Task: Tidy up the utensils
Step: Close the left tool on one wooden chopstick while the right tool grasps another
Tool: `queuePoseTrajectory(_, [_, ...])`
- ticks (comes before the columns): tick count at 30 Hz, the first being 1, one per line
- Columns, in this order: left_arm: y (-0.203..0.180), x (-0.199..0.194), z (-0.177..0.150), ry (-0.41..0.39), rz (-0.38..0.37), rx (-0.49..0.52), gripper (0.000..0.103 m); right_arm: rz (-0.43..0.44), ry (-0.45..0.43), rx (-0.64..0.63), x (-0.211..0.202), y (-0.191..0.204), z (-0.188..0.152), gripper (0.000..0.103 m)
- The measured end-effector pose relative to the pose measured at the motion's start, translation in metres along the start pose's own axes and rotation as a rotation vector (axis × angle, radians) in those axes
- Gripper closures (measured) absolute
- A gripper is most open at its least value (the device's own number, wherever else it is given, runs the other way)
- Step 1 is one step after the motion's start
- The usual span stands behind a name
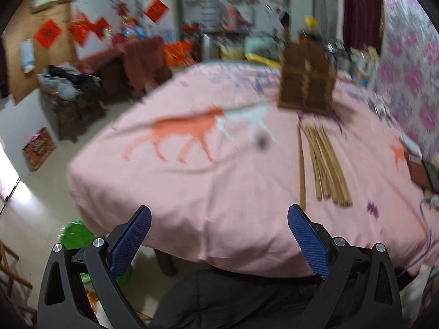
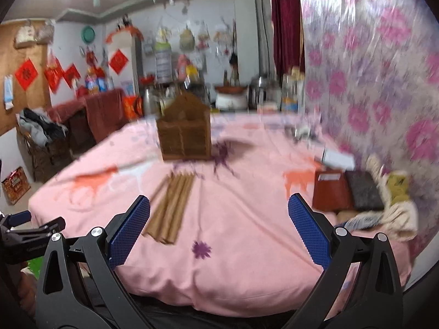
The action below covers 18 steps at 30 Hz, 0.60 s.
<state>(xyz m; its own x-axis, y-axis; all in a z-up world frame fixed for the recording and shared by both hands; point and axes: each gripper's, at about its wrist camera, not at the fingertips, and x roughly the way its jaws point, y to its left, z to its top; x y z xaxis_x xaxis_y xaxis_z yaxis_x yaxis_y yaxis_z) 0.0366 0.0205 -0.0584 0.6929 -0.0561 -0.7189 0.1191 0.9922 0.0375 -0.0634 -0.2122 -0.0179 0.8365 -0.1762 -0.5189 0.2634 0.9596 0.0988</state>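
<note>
A bundle of wooden chopsticks (image 1: 323, 161) lies on the pink tablecloth (image 1: 192, 192), ahead and right of my left gripper (image 1: 219, 213). A brown wooden utensil holder (image 1: 307, 82) stands upright beyond them. In the right wrist view the chopsticks (image 2: 172, 205) lie just ahead of the left finger of my right gripper (image 2: 219, 208), with the holder (image 2: 185, 134) farther back. Both grippers are open and empty, held above the table's near edge. The left gripper's fingers (image 2: 16, 218) show at the far left of the right wrist view.
A red wallet (image 2: 330, 192), a dark pouch (image 2: 365, 192) and cloths lie at the table's right edge by the floral wall (image 2: 384, 82). A chair with clothes (image 1: 71, 93) and a green object (image 1: 78, 235) are on the floor to the left.
</note>
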Motion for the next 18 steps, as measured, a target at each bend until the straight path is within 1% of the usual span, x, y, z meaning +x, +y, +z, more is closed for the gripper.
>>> queuePoseTrajectory(2, [-0.011, 0.020, -0.002, 0.032, -0.018, 0.032, 0.006, 0.018, 0.056, 0.007, 0.021, -0.003, -0.005, 0.007])
queuePoseTrajectory(4, [-0.020, 0.035, -0.002, 0.048, -0.054, 0.059, 0.006, 0.020, 0.099, -0.008, 0.038, -0.002, -0.012, 0.007])
queuePoseTrajectory(9, [-0.056, 0.063, 0.004, 0.037, -0.136, 0.161, 0.006, 0.018, 0.121, -0.025, 0.054, -0.002, -0.021, 0.007])
queuePoseTrajectory(11, [-0.065, 0.073, 0.004, 0.043, -0.156, 0.179, 0.007, 0.016, 0.125, -0.015, 0.058, -0.006, -0.022, 0.007])
queuePoseTrajectory(12, [-0.067, 0.078, 0.004, 0.045, -0.161, 0.184, 0.013, 0.016, 0.129, -0.009, 0.060, -0.008, -0.023, 0.007])
queuePoseTrajectory(13, [-0.068, 0.084, 0.004, 0.050, -0.168, 0.189, 0.016, 0.019, 0.132, -0.006, 0.062, -0.009, -0.023, 0.007])
queuePoseTrajectory(14, [-0.068, 0.090, 0.005, 0.055, -0.169, 0.191, 0.022, 0.022, 0.134, -0.002, 0.064, -0.010, -0.023, 0.007])
queuePoseTrajectory(16, [-0.066, 0.094, 0.008, 0.042, -0.182, 0.178, 0.029, 0.028, 0.137, 0.000, 0.066, -0.009, -0.024, 0.007])
queuePoseTrajectory(18, [-0.065, 0.095, 0.011, 0.025, -0.185, 0.186, 0.064, 0.034, 0.141, -0.008, 0.071, -0.006, -0.024, 0.007])
